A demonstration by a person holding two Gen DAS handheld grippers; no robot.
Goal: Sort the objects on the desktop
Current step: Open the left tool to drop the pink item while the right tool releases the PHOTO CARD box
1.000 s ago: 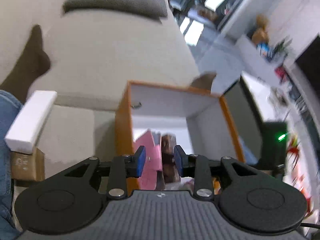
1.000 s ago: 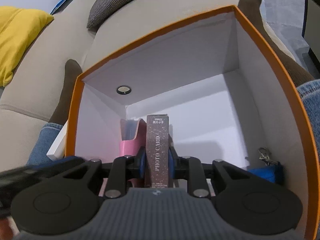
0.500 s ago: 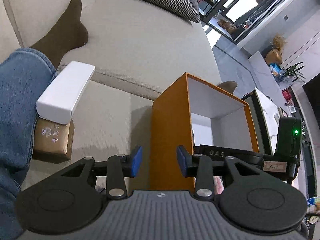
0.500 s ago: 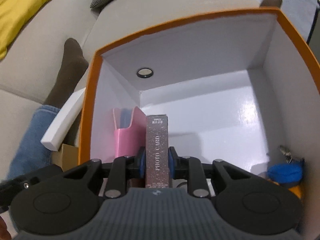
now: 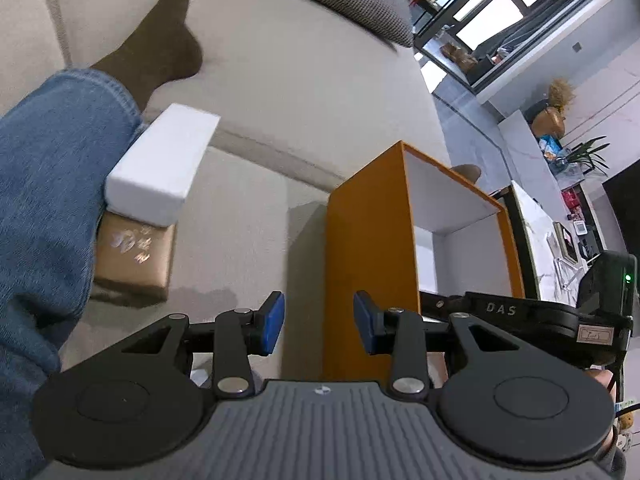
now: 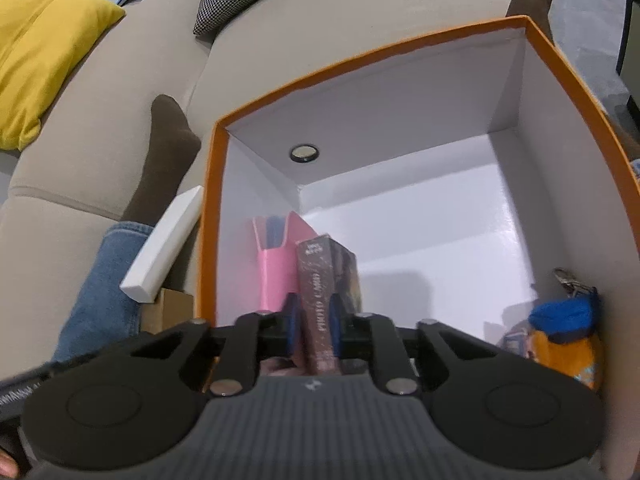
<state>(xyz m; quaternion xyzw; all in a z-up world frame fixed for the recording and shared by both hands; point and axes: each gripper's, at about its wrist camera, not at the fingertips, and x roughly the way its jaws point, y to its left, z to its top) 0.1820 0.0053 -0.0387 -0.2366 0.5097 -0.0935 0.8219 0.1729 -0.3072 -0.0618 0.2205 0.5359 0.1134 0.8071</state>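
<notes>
Holding the photo-card box (image 6: 326,300) at lower centre of the right wrist view, the right gripper (image 6: 312,326) has its jaws closing on it, pads against both narrow sides. The box tilts slightly inside the orange storage box (image 6: 208,216), just beside the pink holder (image 6: 276,268). Judgement: square it upright and set it down before letting go. The left gripper (image 5: 319,322) stands apart and empty, outside the orange wall; the white carton (image 5: 164,164) at left appears next.

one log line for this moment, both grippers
left gripper: open, empty, beside orange box | right gripper: jaws closing, photo card box between them, inside orange box
</notes>
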